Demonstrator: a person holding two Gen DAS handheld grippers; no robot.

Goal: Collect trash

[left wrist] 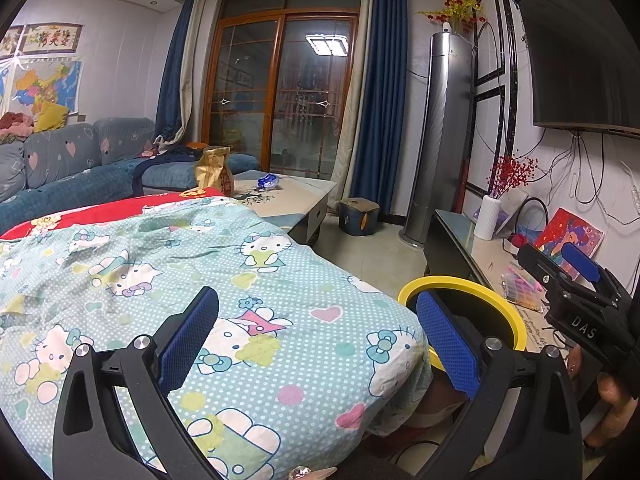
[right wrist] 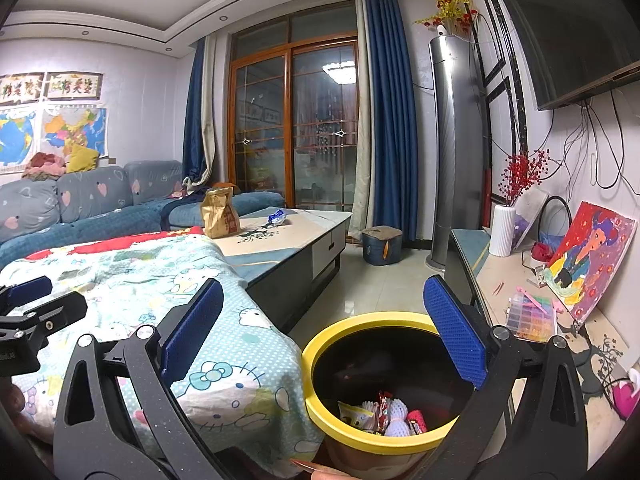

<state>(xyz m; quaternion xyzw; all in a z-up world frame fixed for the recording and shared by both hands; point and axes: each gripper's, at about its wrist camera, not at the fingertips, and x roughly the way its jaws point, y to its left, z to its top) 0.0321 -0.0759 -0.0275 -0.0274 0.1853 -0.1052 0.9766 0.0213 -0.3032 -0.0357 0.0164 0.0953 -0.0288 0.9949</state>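
Yellow-rimmed bin (right wrist: 320, 412) under right hand-held gripper (right wrist: 324, 336) | both spread wide, empty | left hand-held gripper (left wrist: 316, 340) over quilt (left wrist: 280, 280)

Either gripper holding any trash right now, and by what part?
Nothing is held. The left gripper and right gripper are both open and empty; wrappers already lie in the yellow-rimmed bin.

Bin (right wrist: 320, 412) rim glossy plastic; quilt (left wrist: 280, 280) matt cloth; bag (right wrist: 219, 212) probably paper.

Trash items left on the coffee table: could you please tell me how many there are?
2: a brown paper bag at the table's near end by the quilt, and a blue wrapper farther along. The quilt may hide others.
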